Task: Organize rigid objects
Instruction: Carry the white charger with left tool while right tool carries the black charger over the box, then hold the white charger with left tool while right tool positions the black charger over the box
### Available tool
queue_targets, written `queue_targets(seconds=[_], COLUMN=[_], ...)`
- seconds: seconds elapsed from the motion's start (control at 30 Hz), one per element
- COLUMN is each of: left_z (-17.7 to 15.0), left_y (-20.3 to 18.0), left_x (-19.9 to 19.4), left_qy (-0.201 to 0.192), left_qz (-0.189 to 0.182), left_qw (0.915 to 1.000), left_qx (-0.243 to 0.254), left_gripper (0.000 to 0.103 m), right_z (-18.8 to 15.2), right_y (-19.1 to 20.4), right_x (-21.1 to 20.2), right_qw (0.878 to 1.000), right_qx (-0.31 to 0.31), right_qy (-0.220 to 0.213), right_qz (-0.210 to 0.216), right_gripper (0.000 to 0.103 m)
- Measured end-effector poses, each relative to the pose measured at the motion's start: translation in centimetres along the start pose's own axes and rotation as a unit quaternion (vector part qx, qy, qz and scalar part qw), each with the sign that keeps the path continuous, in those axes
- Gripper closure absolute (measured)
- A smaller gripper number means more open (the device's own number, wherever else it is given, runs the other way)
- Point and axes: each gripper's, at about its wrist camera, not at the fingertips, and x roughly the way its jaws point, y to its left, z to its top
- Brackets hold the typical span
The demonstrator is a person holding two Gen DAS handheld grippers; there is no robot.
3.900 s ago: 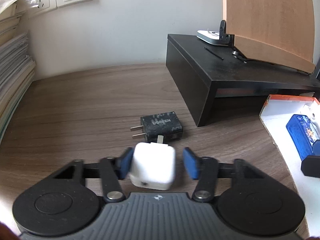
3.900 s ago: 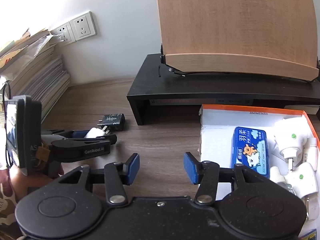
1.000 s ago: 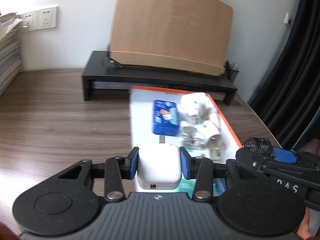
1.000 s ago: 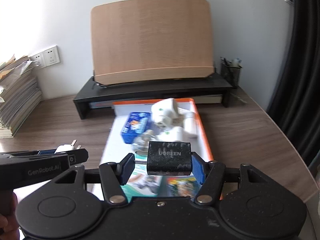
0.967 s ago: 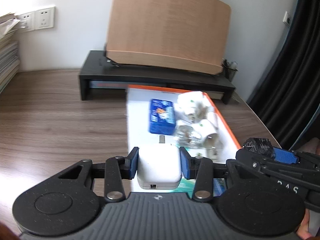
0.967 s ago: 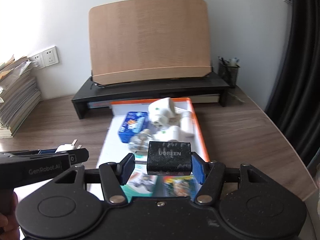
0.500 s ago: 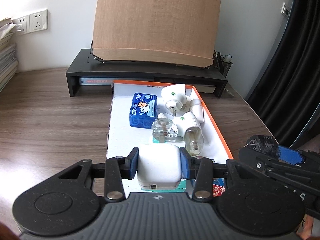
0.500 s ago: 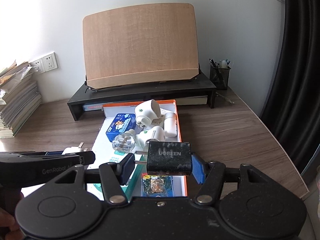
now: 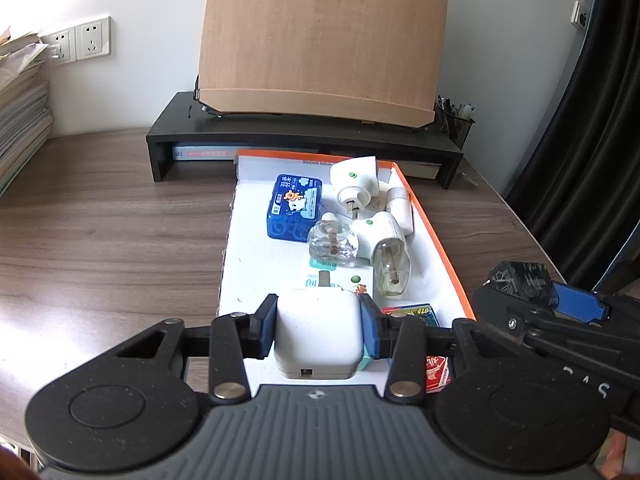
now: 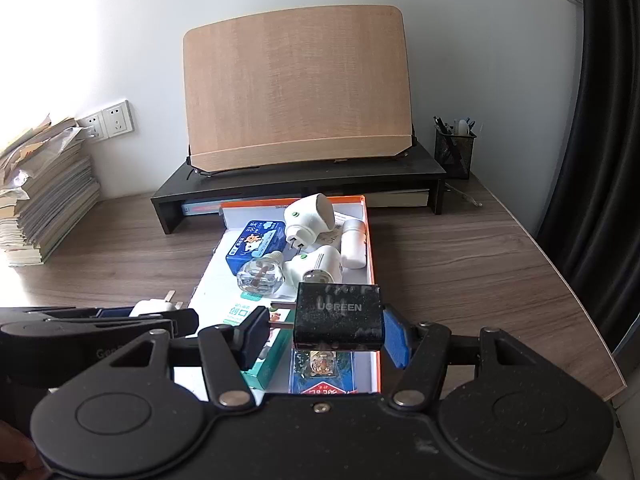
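Chargers [image 9: 316, 330] over wooden desk [image 9: 112, 236]

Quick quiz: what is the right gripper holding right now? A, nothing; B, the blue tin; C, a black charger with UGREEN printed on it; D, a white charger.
C: in the right wrist view the right gripper is clamped on the black charger, lettering visible, above the box.
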Motion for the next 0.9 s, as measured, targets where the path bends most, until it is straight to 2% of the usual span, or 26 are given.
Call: queue_targets(seconds=[0.9], left_z=[-0.2], left_y=[-0.5], left_x=[0.9], left_qy=[0.006], left_qz=[0.006], left_qw=[0.9999], left_qx=[-0.006], left_gripper=[0.061], right_z=[0.2], right_y=[-0.4], right_x=[0.8], right_qw=[1.000], right_qx=[0.002], right_qy=[0.001], right_qz=[0.008], right_gripper=[0.031])
